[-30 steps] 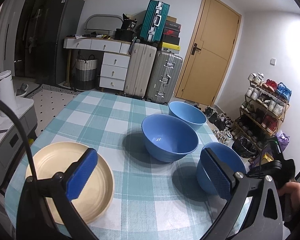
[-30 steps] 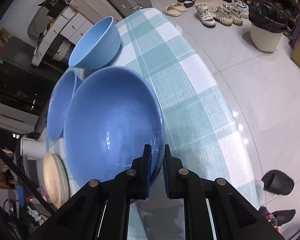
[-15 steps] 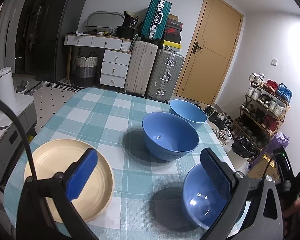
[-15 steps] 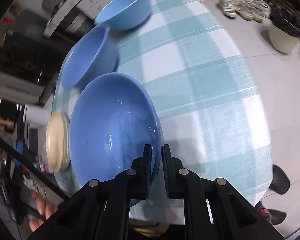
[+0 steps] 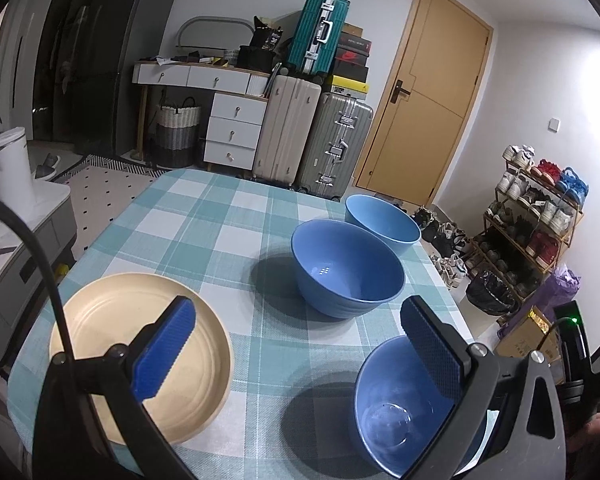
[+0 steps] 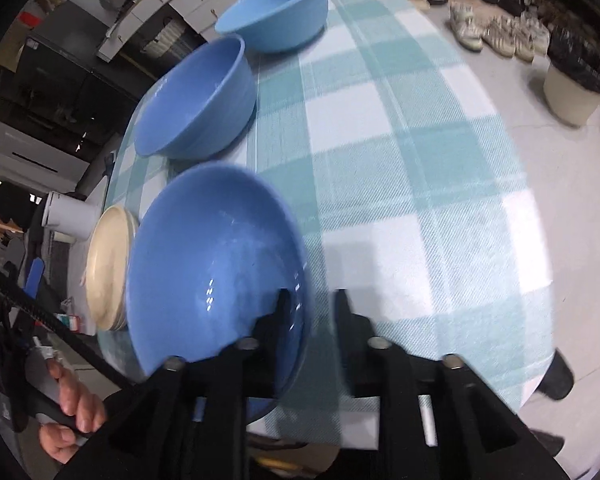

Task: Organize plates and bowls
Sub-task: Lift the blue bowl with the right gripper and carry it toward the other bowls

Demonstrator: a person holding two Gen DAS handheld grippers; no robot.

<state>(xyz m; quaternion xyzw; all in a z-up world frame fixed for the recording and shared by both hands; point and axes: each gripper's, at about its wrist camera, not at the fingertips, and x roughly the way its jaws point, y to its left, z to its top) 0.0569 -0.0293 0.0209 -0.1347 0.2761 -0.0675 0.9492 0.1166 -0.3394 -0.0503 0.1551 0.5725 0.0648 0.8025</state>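
- Right gripper (image 6: 309, 312): jaws parted, straddling rim of glossy round blue bowl (image 6: 216, 264), not clamped.
- Bowl set on checked cloth tabletop (image 5: 204, 232), near edge.
- Left gripper (image 5: 296, 344): jaws wide apart, nothing held, ribbed blue pads.
- Cream plate (image 5: 100, 344) lies flat beside.

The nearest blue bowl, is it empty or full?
Empty. The nearest blue bowl shows its bare shiny bottom, nothing inside.

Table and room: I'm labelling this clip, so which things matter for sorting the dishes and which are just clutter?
Job:
near bowl
middle bowl
far bowl
plate

Lying about:
suitcases
shoe rack
bin
white kettle
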